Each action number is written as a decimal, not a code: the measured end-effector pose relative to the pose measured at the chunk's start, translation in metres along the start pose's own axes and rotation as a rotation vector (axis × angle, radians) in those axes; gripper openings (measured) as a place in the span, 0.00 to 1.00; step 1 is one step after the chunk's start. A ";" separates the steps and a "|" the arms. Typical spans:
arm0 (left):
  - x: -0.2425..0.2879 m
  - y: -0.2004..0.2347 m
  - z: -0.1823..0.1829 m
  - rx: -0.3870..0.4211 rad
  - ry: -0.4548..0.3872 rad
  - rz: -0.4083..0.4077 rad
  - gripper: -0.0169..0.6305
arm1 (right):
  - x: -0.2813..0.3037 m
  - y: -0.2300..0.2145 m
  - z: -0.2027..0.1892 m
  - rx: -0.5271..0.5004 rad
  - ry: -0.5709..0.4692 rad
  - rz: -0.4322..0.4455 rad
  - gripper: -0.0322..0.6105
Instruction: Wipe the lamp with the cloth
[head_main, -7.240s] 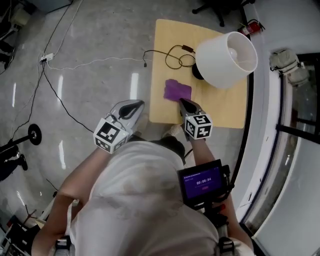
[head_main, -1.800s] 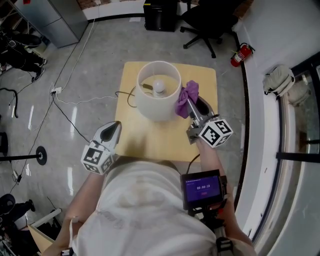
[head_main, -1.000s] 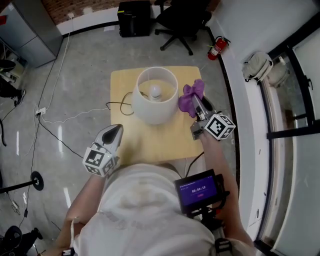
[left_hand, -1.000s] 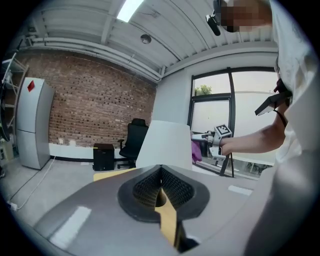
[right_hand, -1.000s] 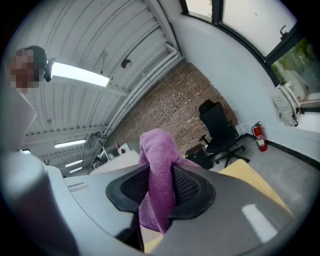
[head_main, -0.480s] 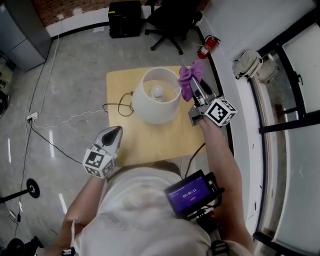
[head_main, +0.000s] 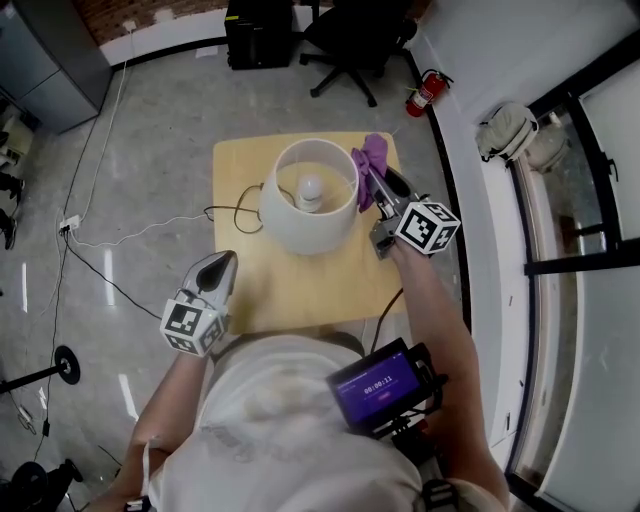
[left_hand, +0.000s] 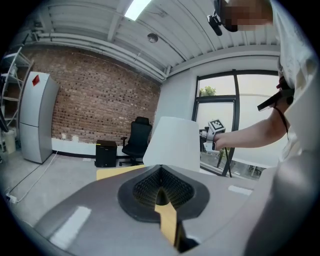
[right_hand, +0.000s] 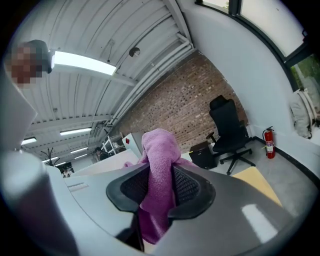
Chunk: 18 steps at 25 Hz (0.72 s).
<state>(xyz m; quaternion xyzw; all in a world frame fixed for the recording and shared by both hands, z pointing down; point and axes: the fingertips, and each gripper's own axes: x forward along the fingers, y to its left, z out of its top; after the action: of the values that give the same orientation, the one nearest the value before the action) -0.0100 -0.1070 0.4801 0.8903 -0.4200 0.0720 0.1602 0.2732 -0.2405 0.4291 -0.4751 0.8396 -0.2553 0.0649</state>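
The purple cloth (head_main: 370, 158) is gripped by the right gripper (head_main: 368, 184), whose jaws are kept partly apart by the bunched fabric. In the right gripper view the cloth (right_hand: 159, 150) is seen packed between the ribbed pads of that gripper (right_hand: 159, 186), a fold standing up past the tips and a tail hanging below. From the head view the cloth is carried to the top rim of the white lamp (head_main: 305, 225), at about 2 o'clock on the shade, and appears to be laid against it. The lamp is stood on the yellow table (head_main: 232, 165), toward the 12 o'clock half, with the bulb (head_main: 310, 185) seen down inside the shade and a black cord (head_main: 235, 215) trailed off at 9 o'clock. The left gripper (head_main: 224, 262) is held off at 7 o'clock from the lamp, over the table's near edge. In its own view that gripper (left_hand: 162, 192) is closed tip to tip, nothing caught between, and the lamp (left_hand: 172, 145) is framed straight ahead at 12 o'clock
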 end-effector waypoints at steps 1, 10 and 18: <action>0.002 -0.001 0.001 0.001 0.001 0.005 0.03 | 0.001 -0.004 -0.007 0.006 0.012 0.002 0.25; 0.023 -0.015 0.010 0.049 0.026 0.045 0.03 | 0.003 -0.051 -0.062 0.079 0.110 -0.015 0.25; 0.039 -0.028 0.011 0.062 0.045 0.085 0.03 | -0.006 -0.068 -0.040 0.039 0.138 0.014 0.25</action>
<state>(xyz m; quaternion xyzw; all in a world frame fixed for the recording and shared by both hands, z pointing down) 0.0359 -0.1227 0.4735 0.8743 -0.4514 0.1120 0.1387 0.3142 -0.2492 0.4964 -0.4492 0.8403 -0.3030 0.0179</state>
